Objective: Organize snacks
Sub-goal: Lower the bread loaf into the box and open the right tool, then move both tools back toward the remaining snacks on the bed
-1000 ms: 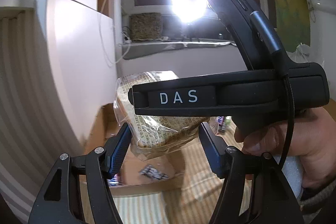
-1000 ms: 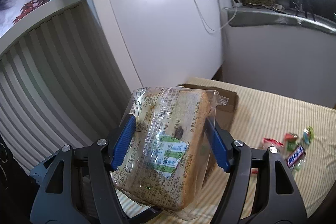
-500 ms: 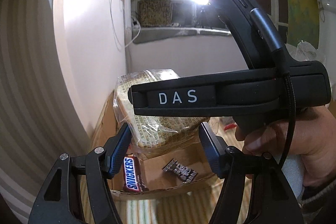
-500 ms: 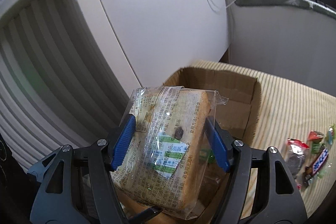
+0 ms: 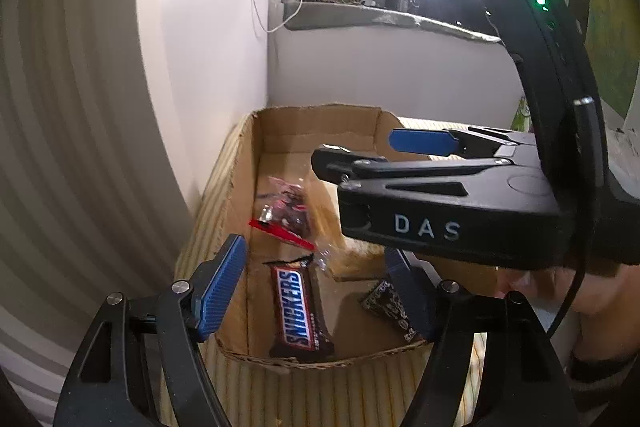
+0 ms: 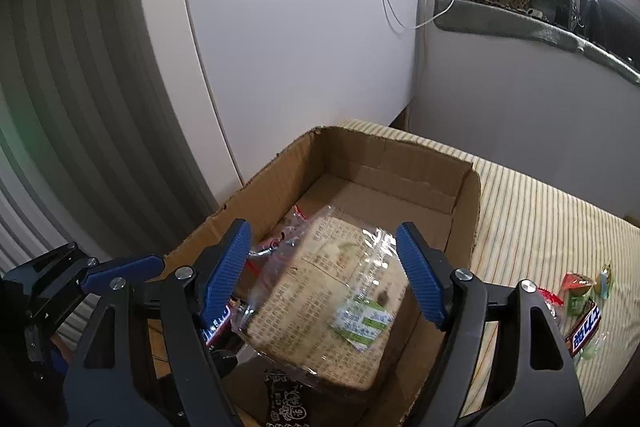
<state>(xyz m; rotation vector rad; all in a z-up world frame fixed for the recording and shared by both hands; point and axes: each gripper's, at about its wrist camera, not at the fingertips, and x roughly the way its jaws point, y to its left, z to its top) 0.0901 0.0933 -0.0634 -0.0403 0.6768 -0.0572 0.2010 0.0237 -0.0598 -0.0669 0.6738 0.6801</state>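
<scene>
Both tools were opening over the cardboard box (image 6: 466, 195). The right tool (image 6: 324, 267) stood wide, its pads clear of the wrapped bread (image 6: 332, 299), which lay blurred in the box just below and between them. The left tool (image 5: 316, 291) held nothing, a Snickers bar (image 5: 300, 311) lying in the box beneath it.
</scene>
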